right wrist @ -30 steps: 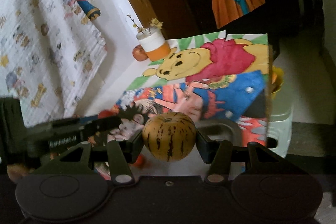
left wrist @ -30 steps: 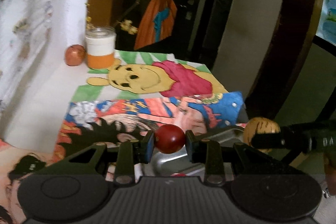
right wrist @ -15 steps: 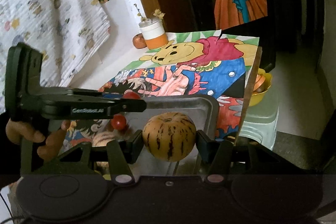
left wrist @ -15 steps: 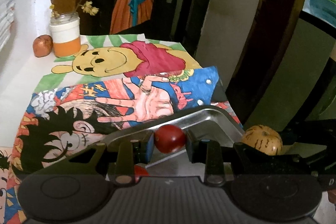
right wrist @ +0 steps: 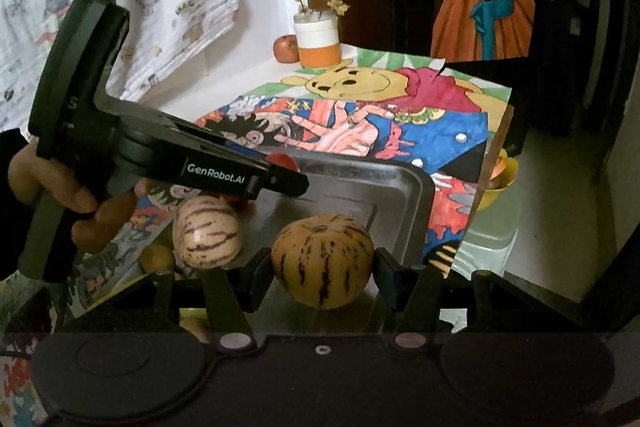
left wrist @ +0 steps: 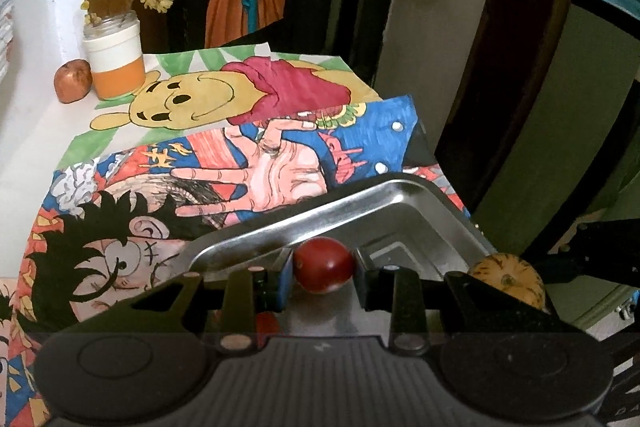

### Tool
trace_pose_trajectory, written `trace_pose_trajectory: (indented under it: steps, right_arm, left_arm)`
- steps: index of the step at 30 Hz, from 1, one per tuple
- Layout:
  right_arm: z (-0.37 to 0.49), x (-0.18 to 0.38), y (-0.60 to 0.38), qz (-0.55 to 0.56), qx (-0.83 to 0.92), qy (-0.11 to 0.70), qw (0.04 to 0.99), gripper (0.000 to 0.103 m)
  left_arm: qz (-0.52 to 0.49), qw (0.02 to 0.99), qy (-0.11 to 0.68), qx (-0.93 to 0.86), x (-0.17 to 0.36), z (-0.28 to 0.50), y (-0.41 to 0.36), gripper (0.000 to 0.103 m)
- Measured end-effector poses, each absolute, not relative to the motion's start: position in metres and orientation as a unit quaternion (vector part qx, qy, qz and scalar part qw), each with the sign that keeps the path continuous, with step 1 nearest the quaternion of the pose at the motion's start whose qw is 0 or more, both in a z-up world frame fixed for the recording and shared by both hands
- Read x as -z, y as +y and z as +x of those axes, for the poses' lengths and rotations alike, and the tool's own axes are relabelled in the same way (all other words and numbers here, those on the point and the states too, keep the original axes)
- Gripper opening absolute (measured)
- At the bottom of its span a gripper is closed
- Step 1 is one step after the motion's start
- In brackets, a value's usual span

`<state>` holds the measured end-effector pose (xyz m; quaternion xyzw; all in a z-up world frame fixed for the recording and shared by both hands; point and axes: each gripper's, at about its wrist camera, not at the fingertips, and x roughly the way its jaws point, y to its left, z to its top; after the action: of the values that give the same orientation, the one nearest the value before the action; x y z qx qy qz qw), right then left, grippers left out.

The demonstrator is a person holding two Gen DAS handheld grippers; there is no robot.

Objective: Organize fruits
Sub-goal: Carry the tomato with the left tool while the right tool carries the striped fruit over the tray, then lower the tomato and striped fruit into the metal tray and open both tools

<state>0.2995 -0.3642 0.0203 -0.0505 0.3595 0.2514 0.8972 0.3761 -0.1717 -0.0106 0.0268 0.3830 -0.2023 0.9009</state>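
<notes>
My left gripper [left wrist: 324, 273] is shut on a small red tomato [left wrist: 324, 265] and holds it over the metal tray [left wrist: 404, 195]. My right gripper [right wrist: 322, 263] is shut on a striped yellow melon [right wrist: 322, 261], held above the tray's near edge [right wrist: 416, 187]. That melon also shows at the right of the left wrist view [left wrist: 508, 281]. In the right wrist view the left gripper [right wrist: 286, 183] reaches over the tray. A paler striped melon [right wrist: 206, 233] lies at the tray's left side, with a red tomato partly hidden behind it.
A jar with dry flowers [left wrist: 114, 61] and a reddish fruit [left wrist: 73, 81] stand at the table's far corner by the wall. Cartoon drawings [left wrist: 224, 147] cover the table. A yellow bowl [right wrist: 500, 179] sits on a stool beyond the table's right edge.
Both grippers have moved down and over the tray with their fruits still held. The tray and the pale melon have come into fuller view.
</notes>
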Motion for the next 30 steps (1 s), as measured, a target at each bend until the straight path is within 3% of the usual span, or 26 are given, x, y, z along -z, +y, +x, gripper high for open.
trace_pose_trajectory:
  steps: [30]
  right_arm:
    - [0.2994,-0.0165,-0.3673,-0.039,-0.246,0.362,0.898,0.057]
  left_arm:
    - [0.034,0.897,0.395,0.194,0.0156,0.3749,-0.1724,0.035]
